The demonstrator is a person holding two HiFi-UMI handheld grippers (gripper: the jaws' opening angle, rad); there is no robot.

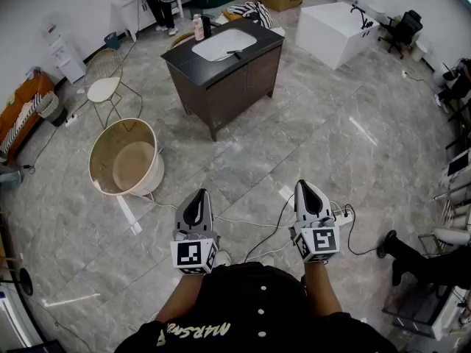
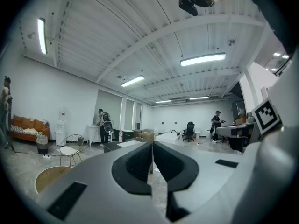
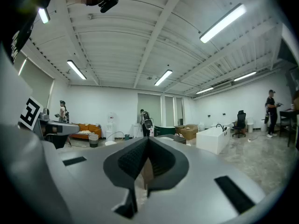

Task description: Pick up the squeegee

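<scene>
Held level and side by side, well short of the dark wooden vanity cabinet (image 1: 234, 87): left tool (image 1: 196, 206) and right tool (image 1: 309, 197), each pressed together, pinching nothing, probably only carried for the approach. Farther, on the cabinet's black tabletop (image 1: 182, 59), beside the white basin (image 1: 217, 46): small dark bar (image 1: 234, 52), likely the squeegee.

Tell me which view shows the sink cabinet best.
Head view: the sink cabinet shows whole from above, with its white basin. Both gripper views catch only a low, distant sliver of it.
</scene>
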